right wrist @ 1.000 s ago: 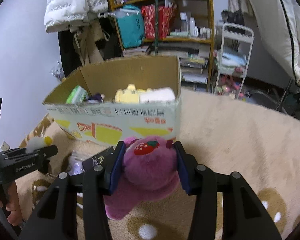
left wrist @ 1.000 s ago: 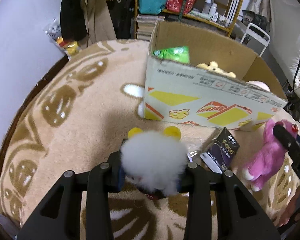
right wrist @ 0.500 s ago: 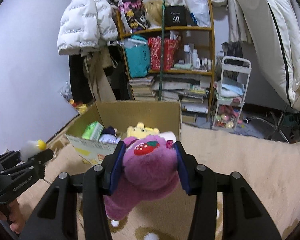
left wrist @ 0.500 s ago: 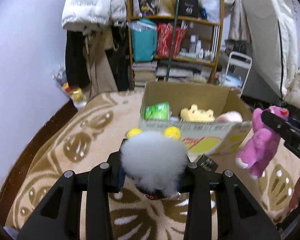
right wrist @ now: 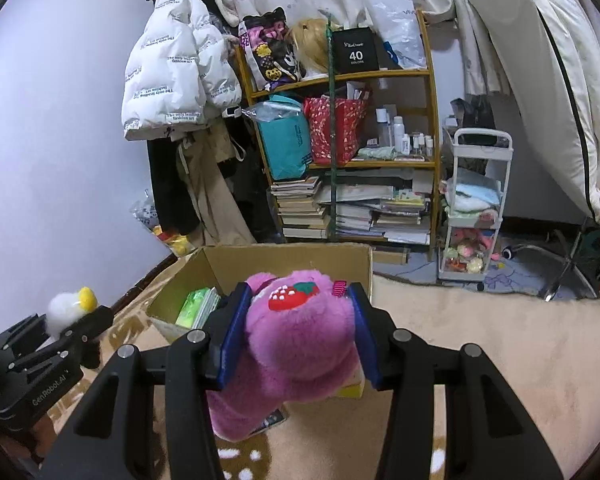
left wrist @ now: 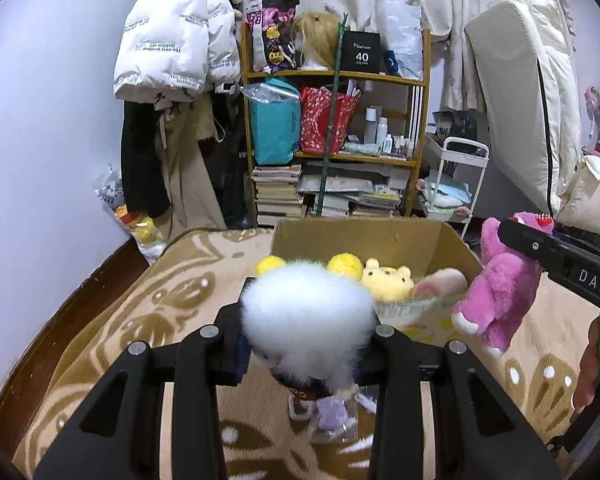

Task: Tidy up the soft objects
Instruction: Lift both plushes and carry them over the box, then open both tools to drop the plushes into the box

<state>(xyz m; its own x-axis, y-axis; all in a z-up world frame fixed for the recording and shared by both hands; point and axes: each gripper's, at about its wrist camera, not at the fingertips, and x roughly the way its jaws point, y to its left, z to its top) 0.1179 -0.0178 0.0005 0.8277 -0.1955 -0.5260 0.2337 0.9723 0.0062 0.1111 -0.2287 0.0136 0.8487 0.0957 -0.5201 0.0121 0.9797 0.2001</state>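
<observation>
A: What does the left claw (left wrist: 308, 344) hold?

B: It is clamped on a fluffy white plush toy (left wrist: 306, 314) with two yellow ears. The toy fills the gap between the fingers, its small legs hang below them, and it is up off the carpet (left wrist: 112, 332), in front of the open cardboard box (left wrist: 356, 240).

A: And the right claw (right wrist: 296, 340)?

B: Closed around the head of a pink plush bear (right wrist: 296, 344) with a strawberry patch on top. The blue pads (right wrist: 232, 340) press into both sides of the head and the body dangles beneath. From the left wrist the same bear (left wrist: 500, 284) hangs in the air just right of the box's near right corner.

A: What lies in the box?

B: A yellow plush bear (left wrist: 388, 282) and a pale pink soft thing (left wrist: 440, 282) near the front wall, seen from the left wrist. From the right wrist a green packet (right wrist: 198, 306) leans in the left part of the box (right wrist: 292, 258).

A: Anything below the claws?

B: On the carpet under the white toy lies a small clear packet with a lilac figure (left wrist: 332, 416). Under the pink bear the corner of a dark flat packet (right wrist: 270, 420) shows; I cannot tell what it is.

A: And behind?

B: A wooden shelf (right wrist: 380, 164) with bags, bottles and stacked books, a white puffer jacket (right wrist: 176, 80) hanging left of it, and a white trolley (right wrist: 476, 204) to the right.
</observation>
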